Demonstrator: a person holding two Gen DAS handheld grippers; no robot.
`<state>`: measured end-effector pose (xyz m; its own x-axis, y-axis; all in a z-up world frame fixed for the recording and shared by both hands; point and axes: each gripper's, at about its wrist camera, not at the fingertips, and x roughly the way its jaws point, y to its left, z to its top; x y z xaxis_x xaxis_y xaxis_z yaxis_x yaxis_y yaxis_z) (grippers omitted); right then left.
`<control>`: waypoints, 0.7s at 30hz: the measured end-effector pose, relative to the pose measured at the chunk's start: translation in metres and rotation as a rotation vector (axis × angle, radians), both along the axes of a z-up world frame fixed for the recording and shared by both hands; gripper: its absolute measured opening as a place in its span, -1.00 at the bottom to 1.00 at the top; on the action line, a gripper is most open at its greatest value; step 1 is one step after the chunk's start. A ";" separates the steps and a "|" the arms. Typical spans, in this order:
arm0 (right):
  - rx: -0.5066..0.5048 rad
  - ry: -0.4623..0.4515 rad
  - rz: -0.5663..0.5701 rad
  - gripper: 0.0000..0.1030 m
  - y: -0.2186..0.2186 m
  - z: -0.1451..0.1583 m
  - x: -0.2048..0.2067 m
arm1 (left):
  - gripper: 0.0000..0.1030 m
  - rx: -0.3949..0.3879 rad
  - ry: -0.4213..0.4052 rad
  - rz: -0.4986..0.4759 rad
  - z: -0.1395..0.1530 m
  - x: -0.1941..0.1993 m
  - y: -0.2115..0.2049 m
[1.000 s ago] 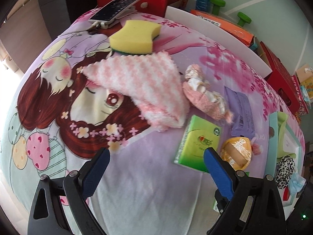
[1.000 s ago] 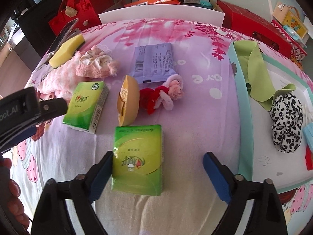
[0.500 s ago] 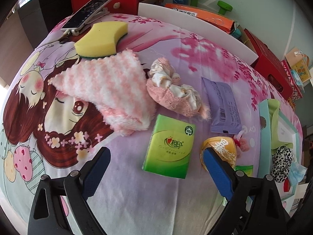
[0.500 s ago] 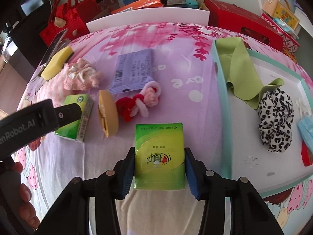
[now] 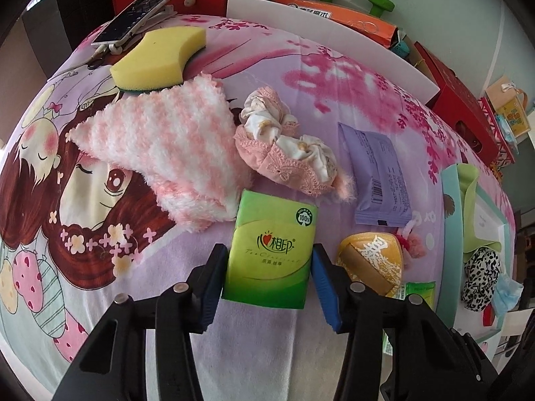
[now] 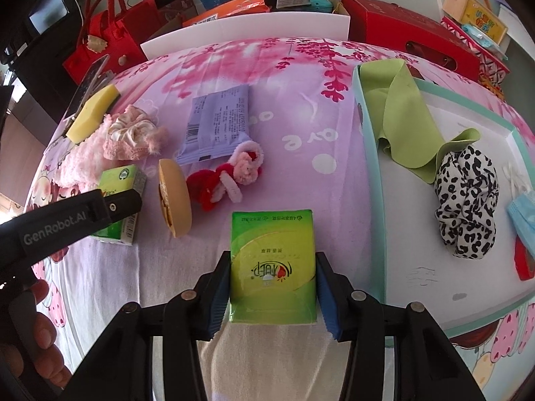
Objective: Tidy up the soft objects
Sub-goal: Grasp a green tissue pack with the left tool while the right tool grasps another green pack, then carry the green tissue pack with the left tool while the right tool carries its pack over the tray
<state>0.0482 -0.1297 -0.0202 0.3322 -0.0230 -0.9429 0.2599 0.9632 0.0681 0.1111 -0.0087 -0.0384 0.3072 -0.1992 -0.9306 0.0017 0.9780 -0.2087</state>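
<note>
While the left gripper [image 5: 269,264] closes its blue pads onto the flanks of a green rectangular tissue pack [image 5: 271,250], that pack lies flat on the cloth directly between the jaws. The right gripper [image 6: 273,284] pinches a second green tissue pack [image 6: 273,267] the same way, pads pressed on both long sides, pack resting on the cloth.

To perform the grip well, keep each pack centred between the pads and squeeze only until the wrapper firms; these packs are likely to buckle under excess force. Lift straight up before travelling. The probable destination is the shallow teal-rimmed white tray [image 6: 371,153], ahead and to the right of the right gripper, which already holds a green cloth [image 6: 401,100], a black-and-white spotted scrunchie [image 6: 464,200] and a blue face mask [image 6: 523,214].

Ahead of the left gripper lie a pink-and-white fluffy towel [image 5: 167,143], a yellow sponge [image 5: 157,56], a pink lace scrunchie [image 5: 287,153] and a lilac foil sachet [image 5: 378,177]; an orange pouch [image 5: 371,264] lies just right of it.

The work surface is a purple cartoon-print bedsheet [image 6: 267,77]. Beyond its far edge stand a white board [image 6: 244,30], red boxes [image 6: 411,30] and a red felt handbag [image 6: 100,43].
</note>
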 end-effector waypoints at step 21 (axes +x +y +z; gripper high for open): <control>0.033 -0.141 -0.027 -0.04 -0.007 0.039 -0.011 | 0.01 -0.055 -0.184 0.026 0.061 -0.014 0.008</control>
